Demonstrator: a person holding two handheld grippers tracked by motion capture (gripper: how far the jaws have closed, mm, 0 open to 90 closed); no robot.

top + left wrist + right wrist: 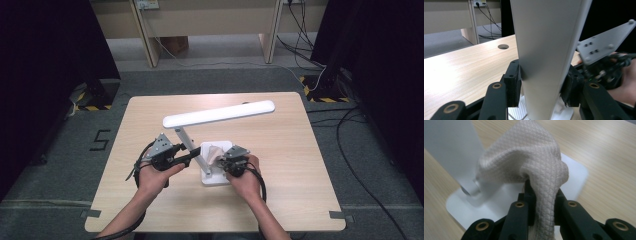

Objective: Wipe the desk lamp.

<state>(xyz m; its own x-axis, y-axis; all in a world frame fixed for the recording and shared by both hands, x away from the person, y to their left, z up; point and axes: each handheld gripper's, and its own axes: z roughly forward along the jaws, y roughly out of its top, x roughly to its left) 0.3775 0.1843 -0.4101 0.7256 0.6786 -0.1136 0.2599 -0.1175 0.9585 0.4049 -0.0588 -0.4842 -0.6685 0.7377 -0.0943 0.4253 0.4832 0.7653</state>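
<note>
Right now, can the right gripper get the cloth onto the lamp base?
Probably yes: the right gripper holds the cloth just over the lamp base, beside the stem the left gripper clamps.

The high view is evenly lit from above; the lit lamp head point(220, 113) glares white, and the far left and right corners fall to black. Both gripper views are soft: the lamp post point(546, 50) blurs near the lens, and the cloth point(529, 167) stays sharp.
</note>
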